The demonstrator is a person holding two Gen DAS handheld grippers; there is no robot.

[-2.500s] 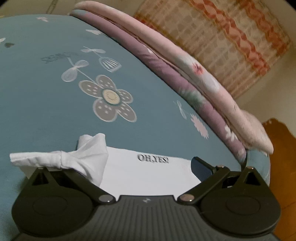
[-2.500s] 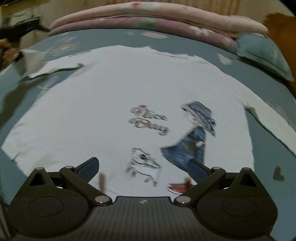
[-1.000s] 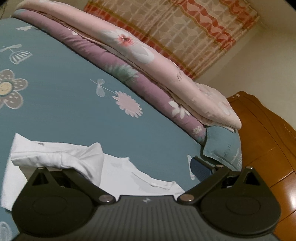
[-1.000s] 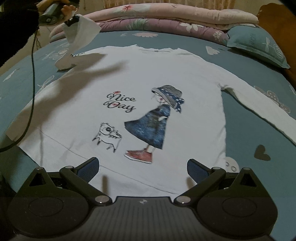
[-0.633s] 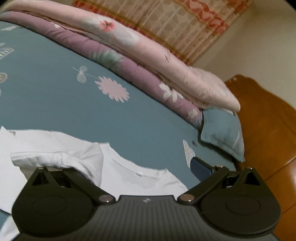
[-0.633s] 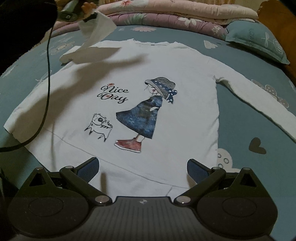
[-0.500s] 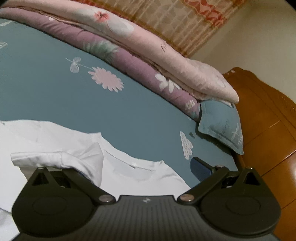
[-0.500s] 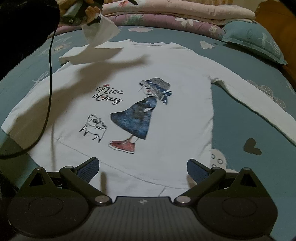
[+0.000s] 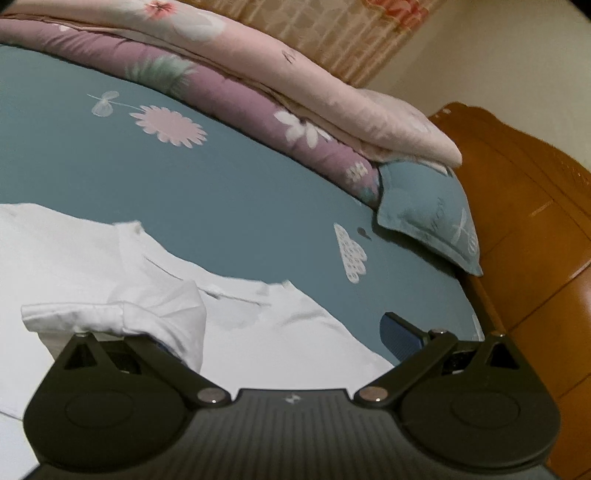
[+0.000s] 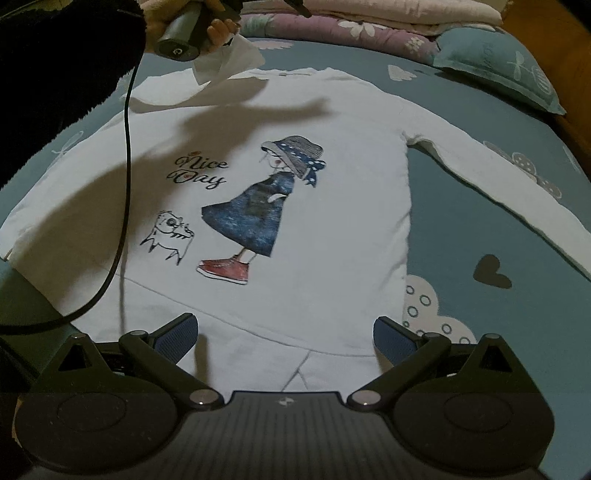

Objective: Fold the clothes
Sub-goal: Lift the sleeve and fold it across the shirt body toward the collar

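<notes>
Reading "Nice Day", the white shirt (image 10: 332,229) lies flat; left gripper (image 9: 280,332) pinches its sleeve (image 9: 110,314), right gripper (image 10: 284,332) gapes.

Bed (image 9: 229,192) covered by teal sheet printed with flowers, clouds and a heart. Folded purple quilt (image 9: 207,85) at far edge, pink quilt (image 9: 295,70) stacked on it. Teal pillow (image 9: 432,218) beside wooden headboard (image 9: 535,229). Patterned curtain (image 9: 354,33) behind.

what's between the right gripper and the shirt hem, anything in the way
Nothing visible. The right gripper hangs open just over the white shirt's bottom hem, with only bare fabric between its fingers. The black cable crosses the shirt further left, clear of that gap.
</notes>
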